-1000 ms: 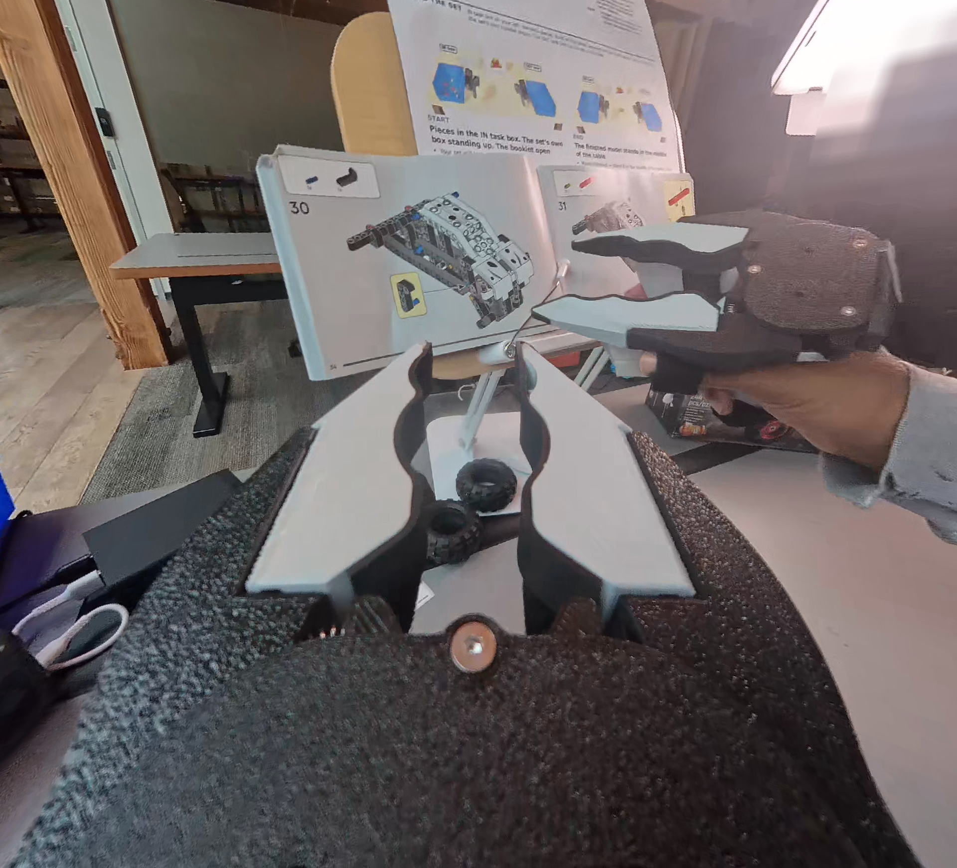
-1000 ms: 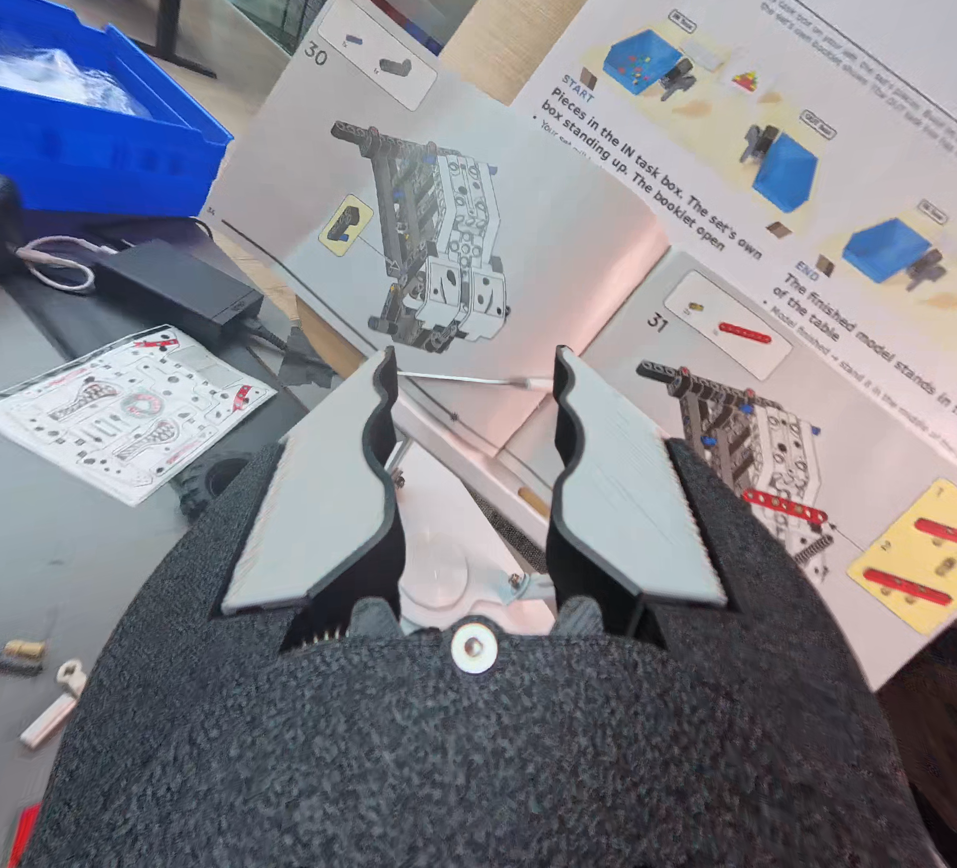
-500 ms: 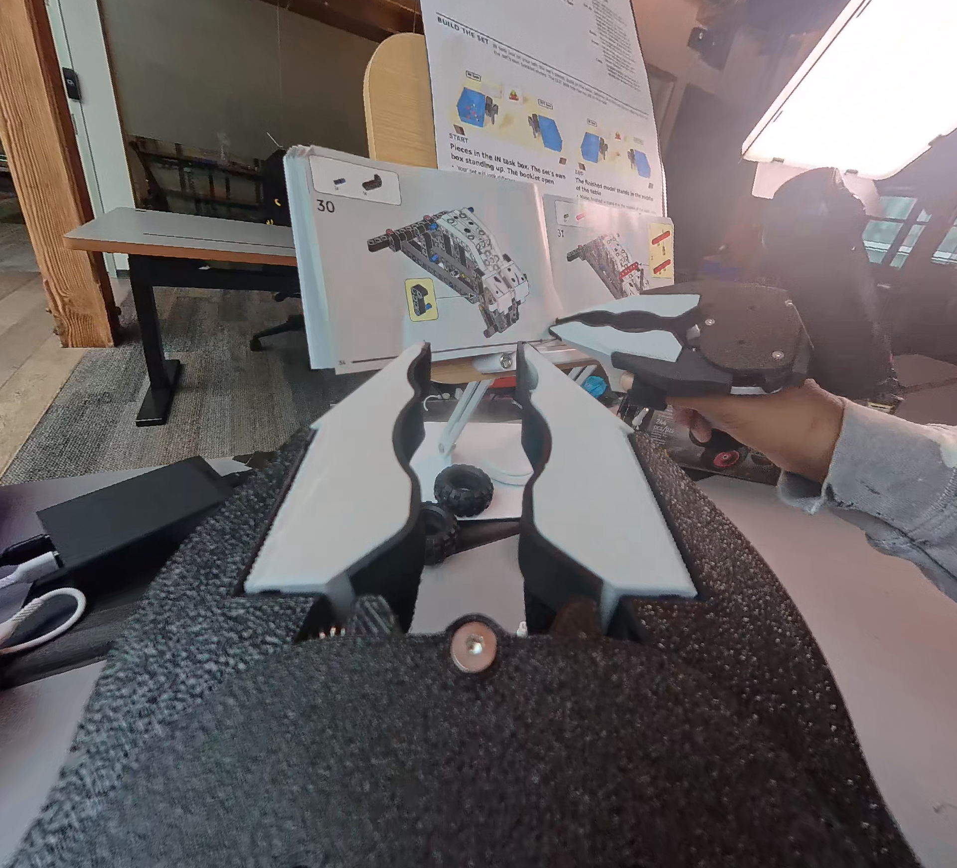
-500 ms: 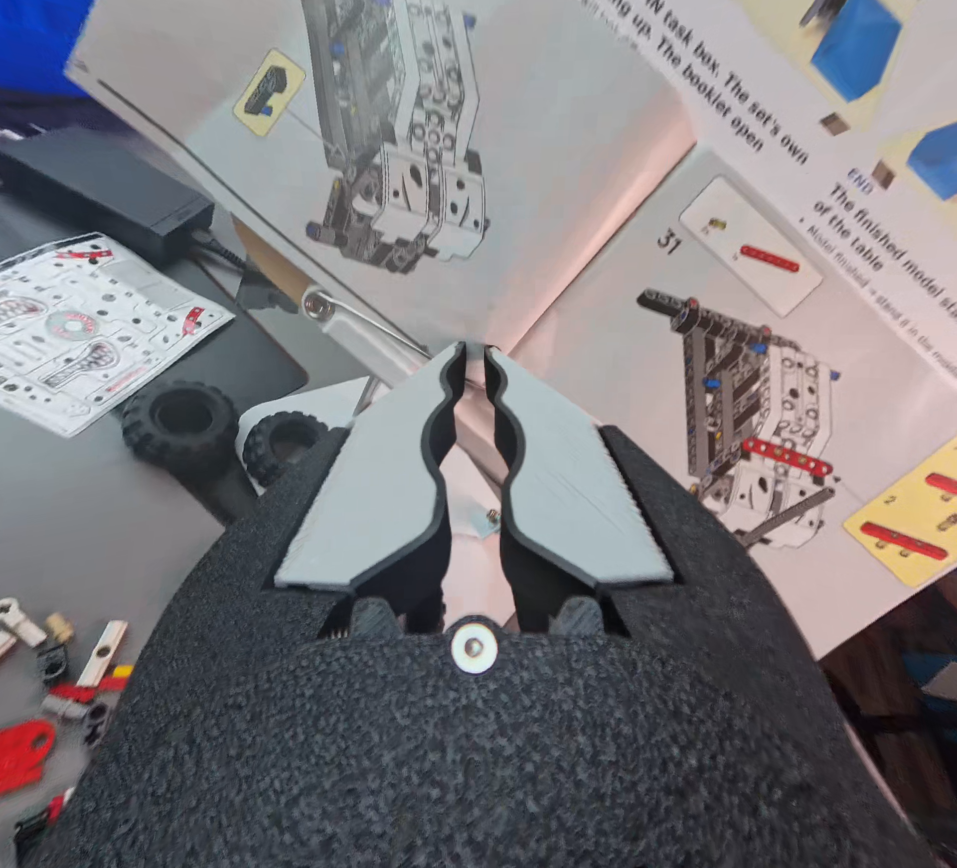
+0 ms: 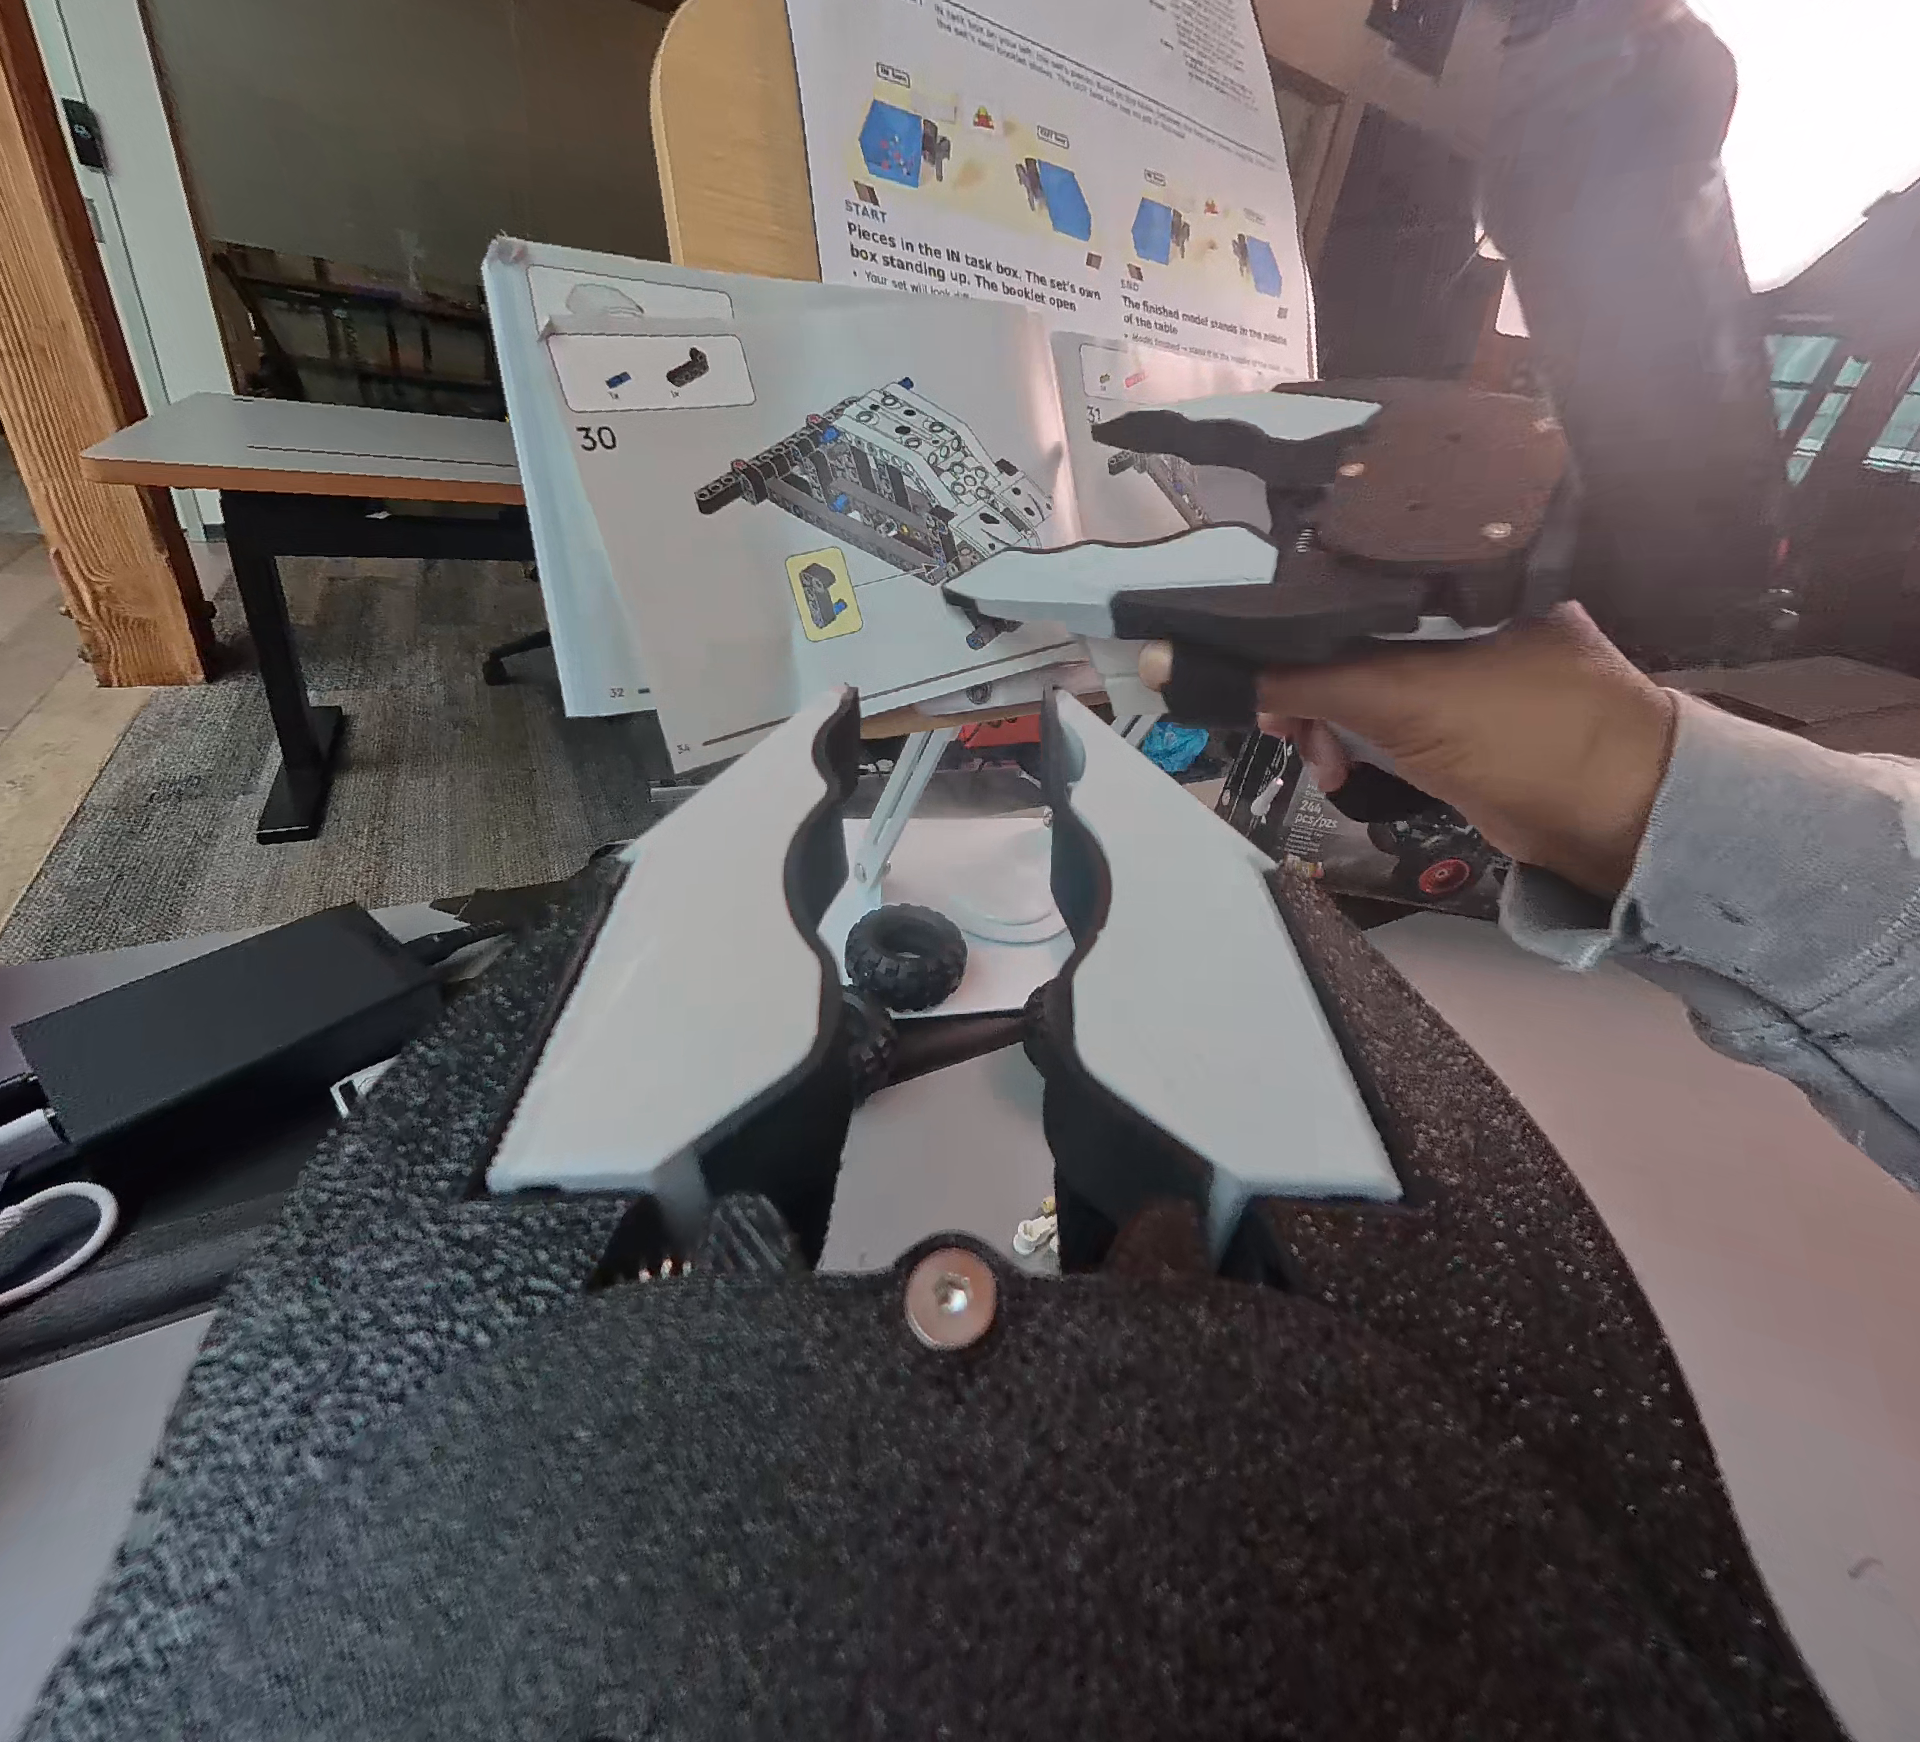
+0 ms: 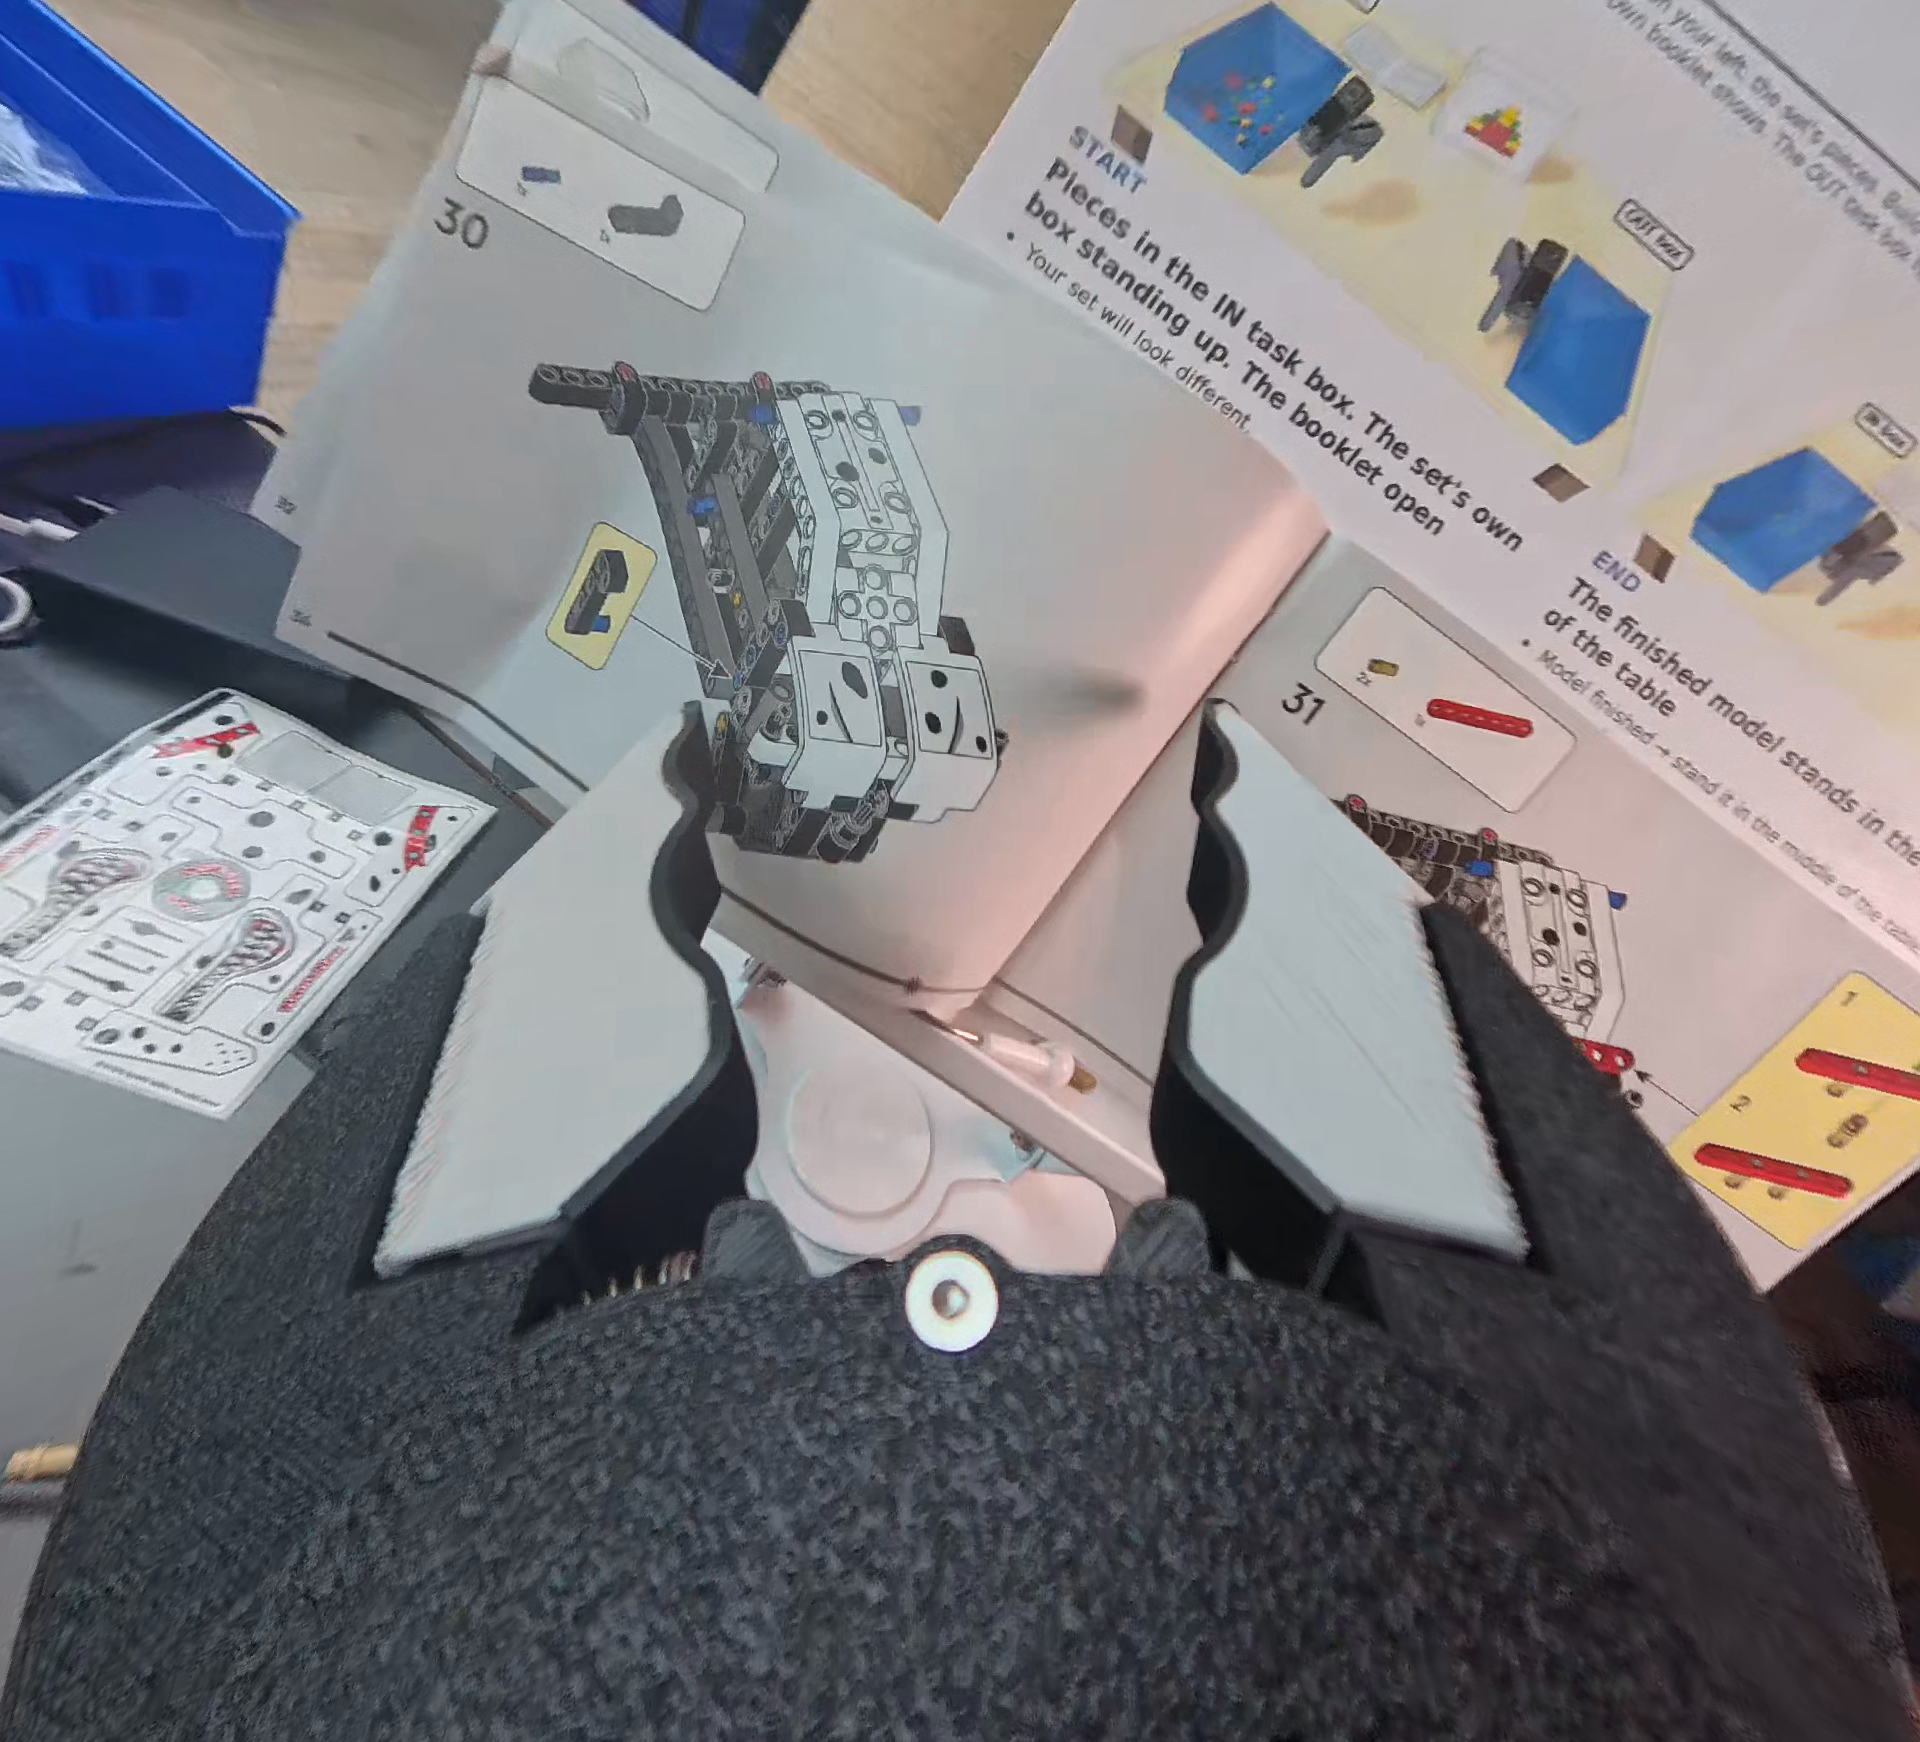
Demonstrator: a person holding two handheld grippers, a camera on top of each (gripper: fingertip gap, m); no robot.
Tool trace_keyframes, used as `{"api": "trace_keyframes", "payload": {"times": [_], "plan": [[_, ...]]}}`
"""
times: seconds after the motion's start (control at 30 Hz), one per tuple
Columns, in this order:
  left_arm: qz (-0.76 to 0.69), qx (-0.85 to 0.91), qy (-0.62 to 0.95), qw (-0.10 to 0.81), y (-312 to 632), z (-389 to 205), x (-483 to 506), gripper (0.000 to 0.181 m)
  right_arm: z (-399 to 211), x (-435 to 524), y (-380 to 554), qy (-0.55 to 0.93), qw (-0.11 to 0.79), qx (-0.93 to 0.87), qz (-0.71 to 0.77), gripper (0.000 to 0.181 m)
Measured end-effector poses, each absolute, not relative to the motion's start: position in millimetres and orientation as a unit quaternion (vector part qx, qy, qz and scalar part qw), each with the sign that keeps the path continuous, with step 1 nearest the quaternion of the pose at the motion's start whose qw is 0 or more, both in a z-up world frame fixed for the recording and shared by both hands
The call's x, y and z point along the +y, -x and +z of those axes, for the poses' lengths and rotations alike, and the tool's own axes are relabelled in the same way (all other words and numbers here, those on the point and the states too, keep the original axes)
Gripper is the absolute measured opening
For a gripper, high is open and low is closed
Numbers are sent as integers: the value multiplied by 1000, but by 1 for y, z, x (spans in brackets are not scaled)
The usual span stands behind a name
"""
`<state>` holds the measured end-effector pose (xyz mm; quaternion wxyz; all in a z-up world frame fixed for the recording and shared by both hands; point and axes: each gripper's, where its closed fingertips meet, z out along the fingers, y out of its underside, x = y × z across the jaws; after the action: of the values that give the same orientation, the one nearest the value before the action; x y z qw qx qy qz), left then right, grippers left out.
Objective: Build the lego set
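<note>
The open instruction booklet stands on a white stand, with an assembly drawing on each page; it fills the right wrist view. My left gripper is open and empty, low over the table, pointing at the stand. A black tyre lies between its fingers' line of sight, and a second tyre is partly hidden behind the left finger. My right gripper is wide open and empty, close to the booklet's lower middle; it also shows in the left wrist view, held by a hand.
A large instruction poster hangs behind the booklet. A sticker sheet, a black power adapter and a blue bin are at the left. The dark set box stands at the right. Small parts lie on the grey table.
My right gripper closed almost fully at the booklet's lower middle half a second ago and has now opened wide. The left page's top corner now shows another page behind. My left gripper stays open.
</note>
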<state>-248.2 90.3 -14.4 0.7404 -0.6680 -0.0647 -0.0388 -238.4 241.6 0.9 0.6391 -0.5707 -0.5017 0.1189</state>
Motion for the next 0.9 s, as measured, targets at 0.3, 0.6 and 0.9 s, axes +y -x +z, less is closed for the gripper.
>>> {"api": "trace_keyframes", "payload": {"times": [0.3, 0.6, 0.9], "plan": [[-49, -67, 676, 732, 252, -22, 94, 36, -2, 259, 220, 574, 653, -471, 151, 40], [-73, -46, 700, 709, 227, -39, 108, 40, -1, 298, 170, 623, 605, -371, 329, 13], [-75, -17, 729, 680, 204, -67, 123, 42, -16, 319, 143, 644, 566, -343, 384, 10]]}}
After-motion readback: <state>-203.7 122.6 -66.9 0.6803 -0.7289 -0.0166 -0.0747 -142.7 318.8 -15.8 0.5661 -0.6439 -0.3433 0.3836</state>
